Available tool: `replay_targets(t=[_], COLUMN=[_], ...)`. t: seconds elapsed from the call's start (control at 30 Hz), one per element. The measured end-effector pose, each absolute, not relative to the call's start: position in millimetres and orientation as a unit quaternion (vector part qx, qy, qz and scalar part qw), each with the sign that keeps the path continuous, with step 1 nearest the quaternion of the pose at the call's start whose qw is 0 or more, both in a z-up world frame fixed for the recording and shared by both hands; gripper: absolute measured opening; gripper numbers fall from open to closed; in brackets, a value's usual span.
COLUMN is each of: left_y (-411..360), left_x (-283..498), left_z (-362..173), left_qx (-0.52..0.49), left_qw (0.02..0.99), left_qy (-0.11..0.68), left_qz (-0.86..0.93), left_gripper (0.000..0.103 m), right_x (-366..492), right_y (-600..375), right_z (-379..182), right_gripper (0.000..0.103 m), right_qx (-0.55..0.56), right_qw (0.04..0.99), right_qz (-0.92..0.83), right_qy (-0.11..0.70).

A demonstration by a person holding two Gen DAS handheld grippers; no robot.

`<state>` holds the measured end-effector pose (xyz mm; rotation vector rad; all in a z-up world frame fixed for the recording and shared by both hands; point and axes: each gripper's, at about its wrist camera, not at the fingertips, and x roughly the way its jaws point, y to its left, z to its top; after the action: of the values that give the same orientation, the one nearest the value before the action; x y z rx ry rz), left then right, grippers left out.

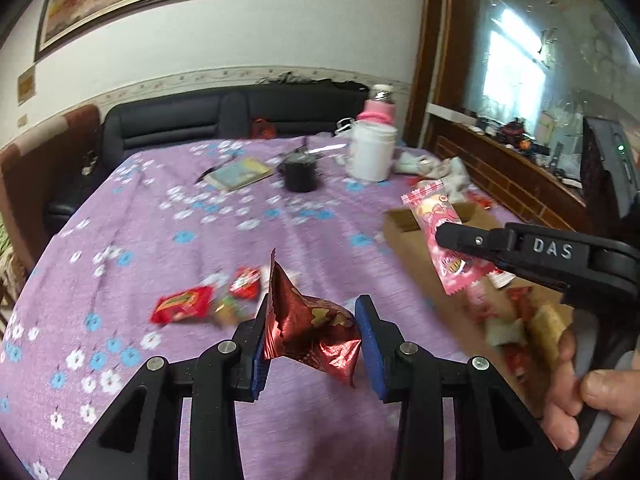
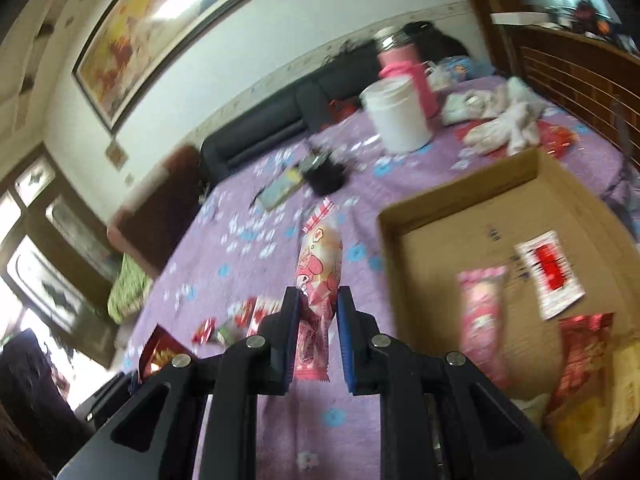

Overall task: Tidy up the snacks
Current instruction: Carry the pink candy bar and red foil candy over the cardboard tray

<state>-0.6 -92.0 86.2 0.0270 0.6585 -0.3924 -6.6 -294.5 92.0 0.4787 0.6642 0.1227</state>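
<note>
Purple floral cloth (image 1: 168,216) is seen spread over the table in the left wrist view, with a dark sofa (image 1: 224,116) against the white wall behind it. At the far end a white plastic tub (image 1: 371,151) and a pink bottle (image 1: 379,110) are set close together. The left gripper (image 1: 312,332) is clamped on a crumpled dark red foil snack packet (image 1: 312,320), which is held above the cloth. Just beyond it, a small cluster of red-wrapped snacks (image 1: 208,300) is left lying on the cloth, blurred. To the right, a long pink candy-striped snack wrapper (image 1: 436,232) is pinched by the right gripper (image 1: 444,236), held over the open brown cardboard box (image 1: 404,236). A hand (image 1: 576,400) is wrapped round that gripper's handle.

Over to the right wrist view: the same purple cloth (image 2: 240,264) and a framed painting (image 2: 160,40) on the wall are shown tilted. The right gripper (image 2: 318,320) is closed on the lower part of the pink wrapper (image 2: 320,272), which is held upright, left of the box (image 2: 460,196). Inside the box, a second pink wrapper (image 2: 484,320), a white packet with a red label (image 2: 548,272) and a red foil packet (image 2: 584,356) are lying.
</note>
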Motion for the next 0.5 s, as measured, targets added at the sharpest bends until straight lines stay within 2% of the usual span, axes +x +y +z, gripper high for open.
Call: replay_targets(t=[0.23,0.5], left_y=[-144.6,-211.1], left_x=[5.2,6.6], left_z=[98.5,83.4], left_qx=[0.008,0.006], left_qw=[0.915,0.891], left_qy=[0.326,0.350], left_qz=[-0.237,-0.290], left_gripper=[0.041,0.041], right_x=[-15.8,-24.5], right_y=[-353.1,-408.8], right_z=[97.6,86.0], right_gripper=[0.018,0.018], right_qx=[0.295,0.336], right_qw=[0.908,0.891], right_qz=[0.016,-0.066], right_qy=[0.297,0.299])
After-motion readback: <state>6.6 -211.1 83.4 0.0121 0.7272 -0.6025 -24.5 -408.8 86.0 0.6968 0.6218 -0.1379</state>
